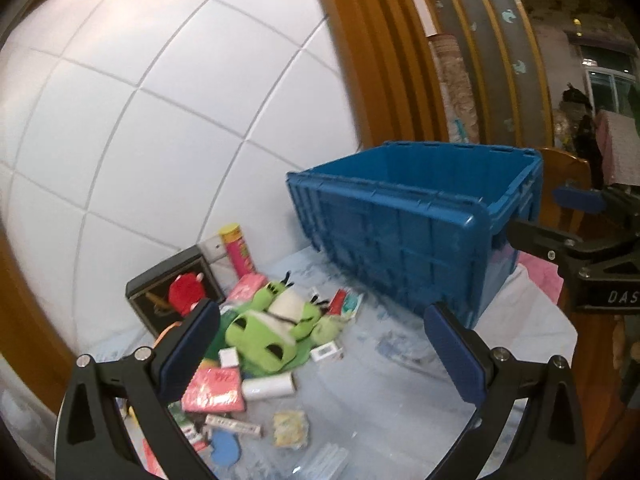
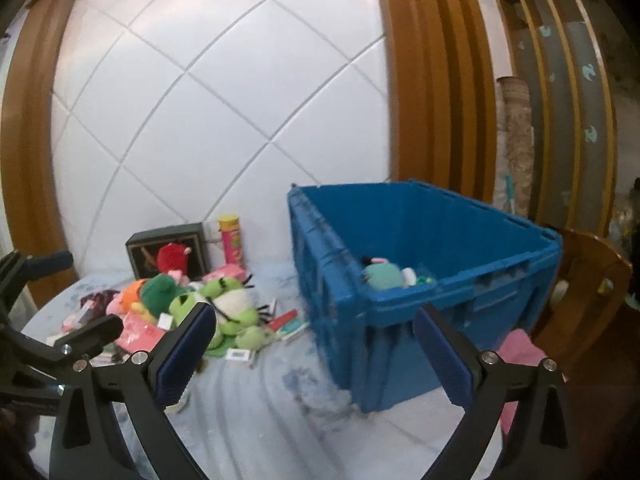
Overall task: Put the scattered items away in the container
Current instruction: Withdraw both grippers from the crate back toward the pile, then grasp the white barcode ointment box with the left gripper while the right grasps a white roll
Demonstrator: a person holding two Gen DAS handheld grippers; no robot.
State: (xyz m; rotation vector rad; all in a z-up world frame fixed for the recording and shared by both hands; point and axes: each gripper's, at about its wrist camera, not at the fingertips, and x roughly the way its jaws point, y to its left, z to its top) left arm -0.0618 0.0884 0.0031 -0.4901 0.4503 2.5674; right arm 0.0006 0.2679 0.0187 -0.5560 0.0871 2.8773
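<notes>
White tiled wall behind a cluttered table [image 2: 256,400].
Left gripper [image 1: 320,356] and right gripper [image 2: 316,356] both gape empty; toys [image 1: 276,332] ahead-left, crate [image 2: 460,288] ahead-right.

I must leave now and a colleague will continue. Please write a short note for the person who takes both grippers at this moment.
Left gripper: open, empty, above the pile of items.
Right gripper: open, empty, near the front corner of the blue crate.
Done: a teal plush toy and a few small things lie in the crate.
Left: the green plush toy, pink packet, white roll, chip can, red plush toy and other small items remain on the table, left of the crate.
</notes>
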